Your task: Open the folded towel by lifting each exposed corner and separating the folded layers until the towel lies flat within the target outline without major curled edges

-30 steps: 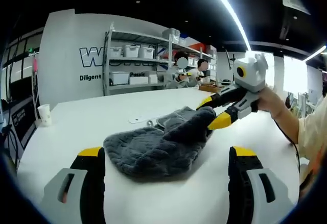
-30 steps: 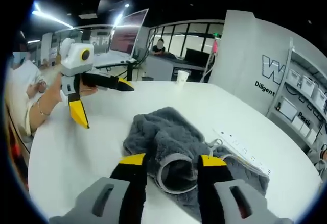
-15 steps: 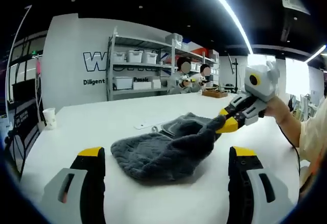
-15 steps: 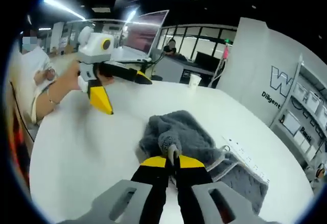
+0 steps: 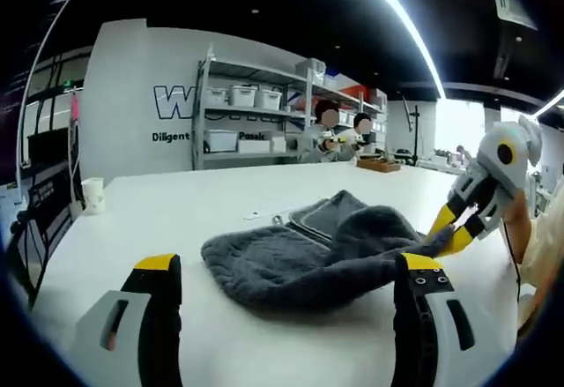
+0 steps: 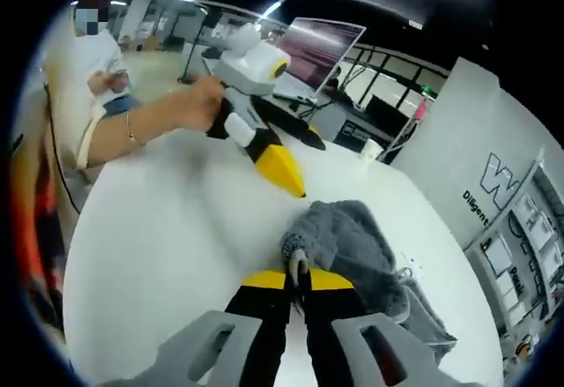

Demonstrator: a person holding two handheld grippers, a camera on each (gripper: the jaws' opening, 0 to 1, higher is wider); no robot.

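The right hand-held gripper (image 6: 298, 281) is clamped on a corner of the grey towel (image 5: 317, 255) on the white counter (image 5: 220, 202), just ahead of the left hand-held gripper (image 5: 286, 268), whose jaws stand apart. The wall reads "Diligent".

Grey plush towel (image 5: 317, 250) lies bunched and partly folded on the white table (image 5: 220, 202); one corner lifted.

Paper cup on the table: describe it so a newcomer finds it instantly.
Start at the big white table, with the grey towel bunched mid-surface. In the left gripper view, follow the table's far left edge toward the dark windows. The paper cup stands upright there, alone, small and white, well apart from the towel.
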